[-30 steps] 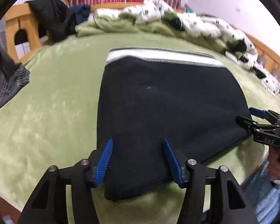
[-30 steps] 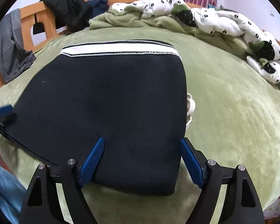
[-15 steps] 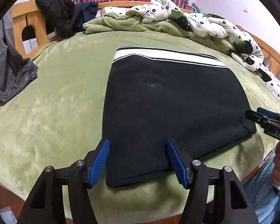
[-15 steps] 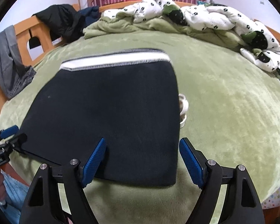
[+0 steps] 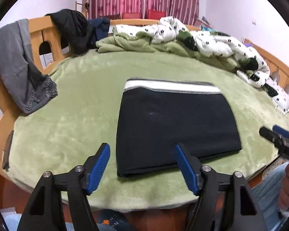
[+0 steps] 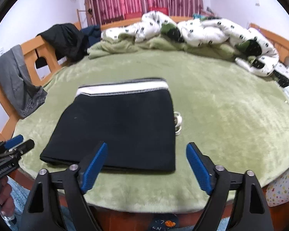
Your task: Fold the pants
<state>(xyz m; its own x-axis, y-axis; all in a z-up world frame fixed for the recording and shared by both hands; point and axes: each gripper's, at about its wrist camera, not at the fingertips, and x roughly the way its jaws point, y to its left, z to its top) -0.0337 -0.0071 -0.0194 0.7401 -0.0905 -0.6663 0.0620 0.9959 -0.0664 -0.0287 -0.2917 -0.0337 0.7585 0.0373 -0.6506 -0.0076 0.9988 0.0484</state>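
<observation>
Two open claws, left claw (image 5: 141, 165) and right claw (image 6: 147, 166), hold nothing; folded black pants (image 5: 173, 129) lie flat ahead on the green bed (image 5: 67, 115), apparently released as finished.

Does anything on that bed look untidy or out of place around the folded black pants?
The pants lie in a neat rectangle. One oddity: a white drawstring pokes out from their right edge onto the green blanket. Both grippers, left and right, are open and hold nothing.
</observation>
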